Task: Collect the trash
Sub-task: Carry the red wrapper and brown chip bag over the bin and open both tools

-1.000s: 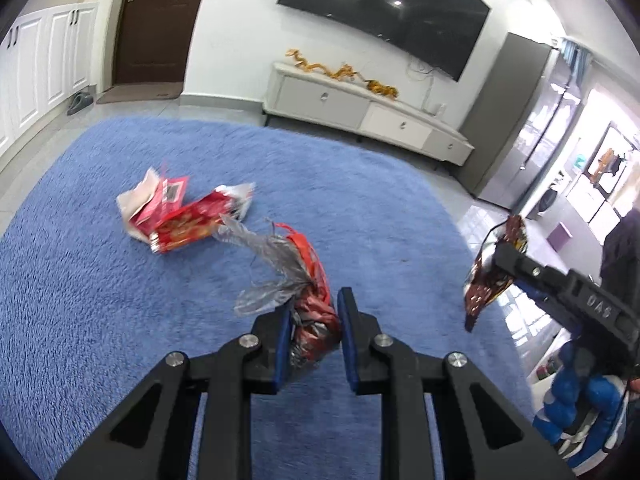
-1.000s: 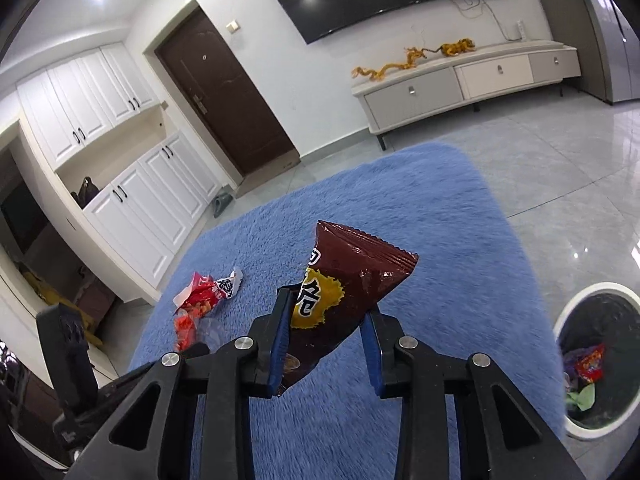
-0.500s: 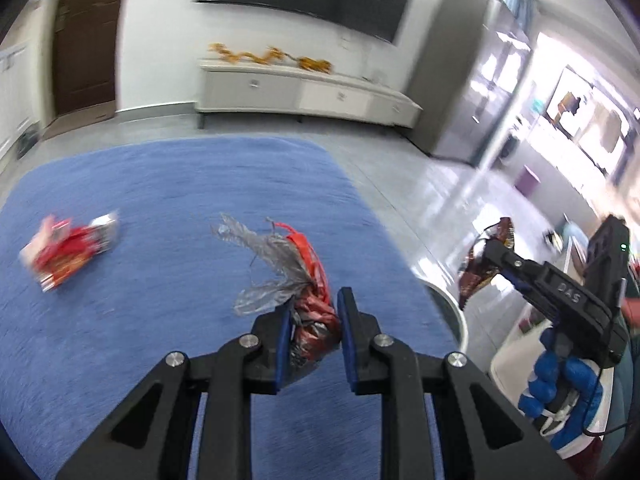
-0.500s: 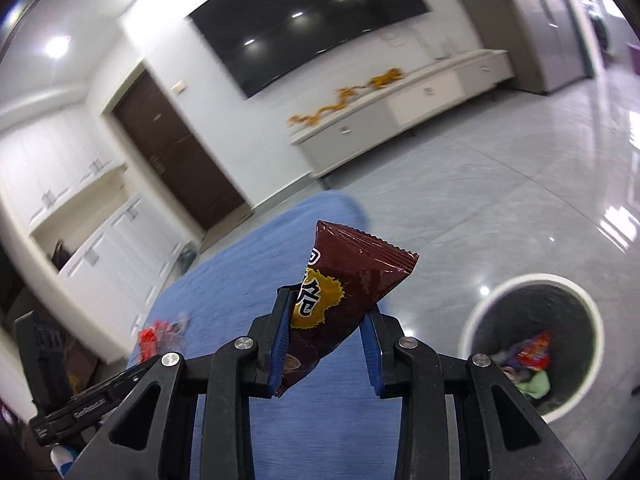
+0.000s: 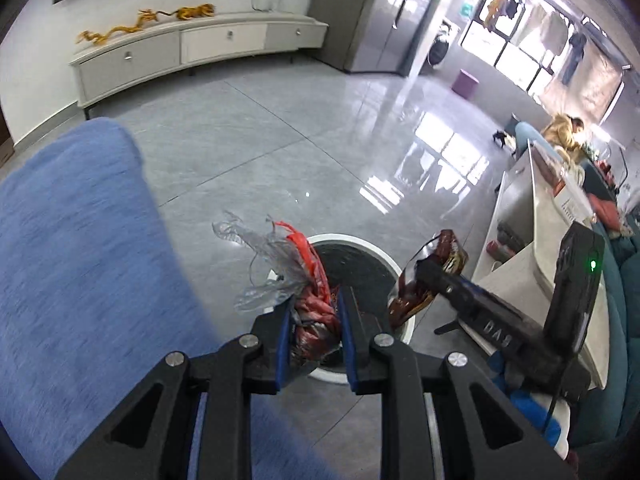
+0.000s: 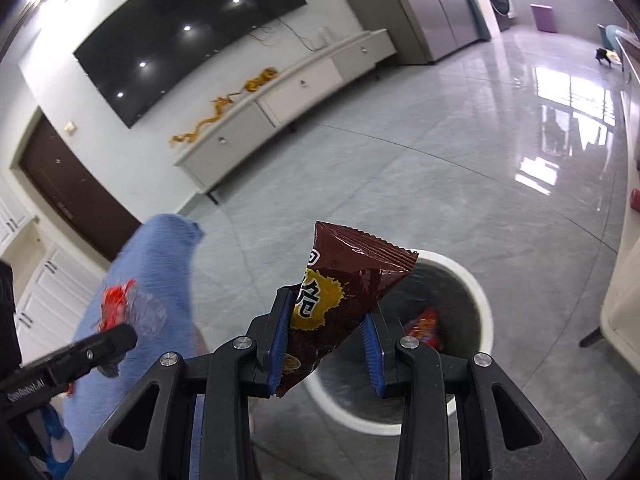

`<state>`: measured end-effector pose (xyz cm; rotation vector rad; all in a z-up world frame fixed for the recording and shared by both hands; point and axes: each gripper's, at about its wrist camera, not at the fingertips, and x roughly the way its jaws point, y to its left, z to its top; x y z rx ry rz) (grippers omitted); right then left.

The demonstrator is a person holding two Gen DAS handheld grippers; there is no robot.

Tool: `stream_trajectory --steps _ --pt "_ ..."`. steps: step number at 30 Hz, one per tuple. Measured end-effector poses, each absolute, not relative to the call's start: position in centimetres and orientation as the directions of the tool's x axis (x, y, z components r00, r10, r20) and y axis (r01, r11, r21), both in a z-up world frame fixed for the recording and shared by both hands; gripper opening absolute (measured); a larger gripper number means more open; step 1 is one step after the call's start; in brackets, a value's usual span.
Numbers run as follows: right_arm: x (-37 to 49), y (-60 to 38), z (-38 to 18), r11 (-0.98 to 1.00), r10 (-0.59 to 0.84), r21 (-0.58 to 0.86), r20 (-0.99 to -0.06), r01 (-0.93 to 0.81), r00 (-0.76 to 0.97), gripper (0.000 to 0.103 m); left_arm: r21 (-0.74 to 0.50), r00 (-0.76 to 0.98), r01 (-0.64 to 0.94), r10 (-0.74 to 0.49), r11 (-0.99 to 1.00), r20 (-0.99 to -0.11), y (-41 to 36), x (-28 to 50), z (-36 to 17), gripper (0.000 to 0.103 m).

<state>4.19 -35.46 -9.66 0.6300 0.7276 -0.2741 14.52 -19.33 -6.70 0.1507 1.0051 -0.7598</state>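
We see our left gripper angled steeply downward, its 2 blue-padded jaws clamped on a crumpled wrapper. Our right gripper also tilts down beside it, jaws gripping a snack packet. A blue-gloved hand holds the right gripper's handle.
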Motion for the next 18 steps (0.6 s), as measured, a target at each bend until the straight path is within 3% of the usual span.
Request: stream_trajectory --steps 6,8,9,10,12,18 --pt "4.6 -37.0 -12.5 0.774 -0.050 0.401 -0.732 0.490 0.679 0.037 -0.262 0.253 0.625 -0.509 0.735 -0.823 -23.3 16.7 -8.5 0.024" --pt "4.6 -37.7 -13.3 0.764 -0.055 0.402 -0.740 0.506 0.671 0.039 -0.286 0.233 0.619 -0.519 0.732 -0.823 -23.8 17.0 -9.0 0.045" --pt "4.5 -37.9 -13.7 0.759 -0.055 0.403 -0.743 0.511 0.667 0.041 -0.294 0.235 0.608 -0.521 0.737 -0.821 -24.1 17.4 -9.1 0.061" --pt "4.7 -38.0 -13.8 0.755 -0.057 0.403 -0.746 0.517 0.664 0.044 -0.301 0.238 0.600 -0.525 0.741 -0.817 -24.0 17.5 -9.2 0.065" --pt "4.6 -38.5 -14.3 0.744 -0.059 0.407 -0.750 0.530 0.659 0.053 -0.322 0.227 0.586 -0.532 0.744 -0.816 -24.2 17.7 -9.4 0.065" --pt "3.8 -39.3 -15.1 0.715 -0.056 0.426 -0.755 0.554 0.653 0.057 -0.290 0.251 0.592 -0.514 0.752 -0.820 -23.9 16.7 -9.3 0.065"
